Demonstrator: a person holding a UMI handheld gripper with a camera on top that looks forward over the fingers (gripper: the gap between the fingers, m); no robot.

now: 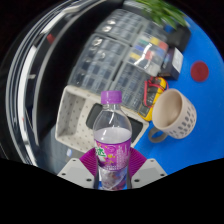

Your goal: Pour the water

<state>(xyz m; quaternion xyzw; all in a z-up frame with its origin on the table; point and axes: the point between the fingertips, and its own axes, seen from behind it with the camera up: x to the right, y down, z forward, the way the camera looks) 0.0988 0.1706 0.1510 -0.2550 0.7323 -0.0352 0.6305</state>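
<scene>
Bottle [112,140] upright between the gripper [112,170] fingers, purple cap on, clear liquid inside — fingers close at its sides, can't tell if they press it — beige mug [175,115] just right, interior unreadable, on blue table [205,145].

No lettering can be read anywhere. The bottle [113,140] standing between the fingers carries a purple-and-green label [112,155], but its print is too small to make out.
</scene>
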